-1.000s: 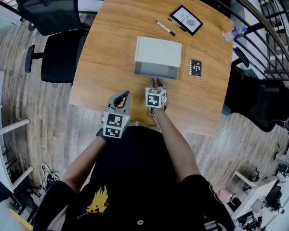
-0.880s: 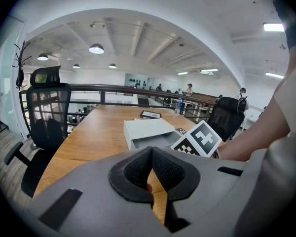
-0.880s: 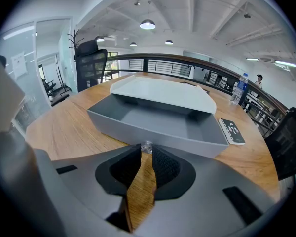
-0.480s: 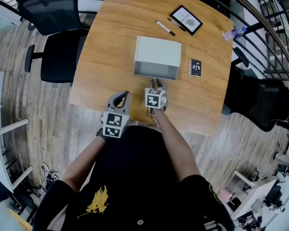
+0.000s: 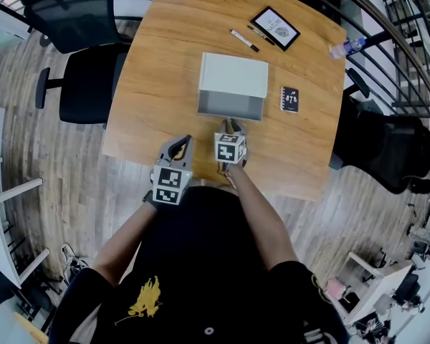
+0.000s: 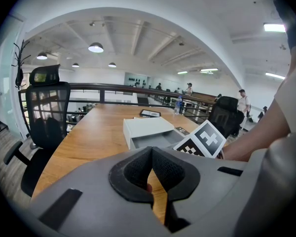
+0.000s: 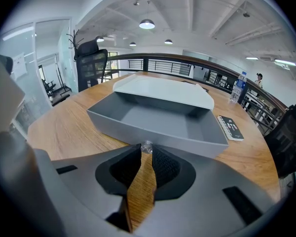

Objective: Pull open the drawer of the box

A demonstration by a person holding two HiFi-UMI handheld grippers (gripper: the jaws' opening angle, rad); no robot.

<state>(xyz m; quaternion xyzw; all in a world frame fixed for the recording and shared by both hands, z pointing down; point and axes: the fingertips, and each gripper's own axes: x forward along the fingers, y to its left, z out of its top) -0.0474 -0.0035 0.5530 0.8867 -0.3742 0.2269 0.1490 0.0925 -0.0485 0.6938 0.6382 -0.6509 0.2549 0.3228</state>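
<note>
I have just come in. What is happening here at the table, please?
A person works with a gripper in each hand. The right gripper is closed on the small clear knob of the grey drawer, which stands well out of the white box on the wooden table and looks empty. The left gripper hangs beside it, jaws together, holding nothing.

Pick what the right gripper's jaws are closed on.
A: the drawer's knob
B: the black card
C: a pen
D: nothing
A: in its own view the right gripper pinches the small clear knob on the front of the open drawer.
</note>
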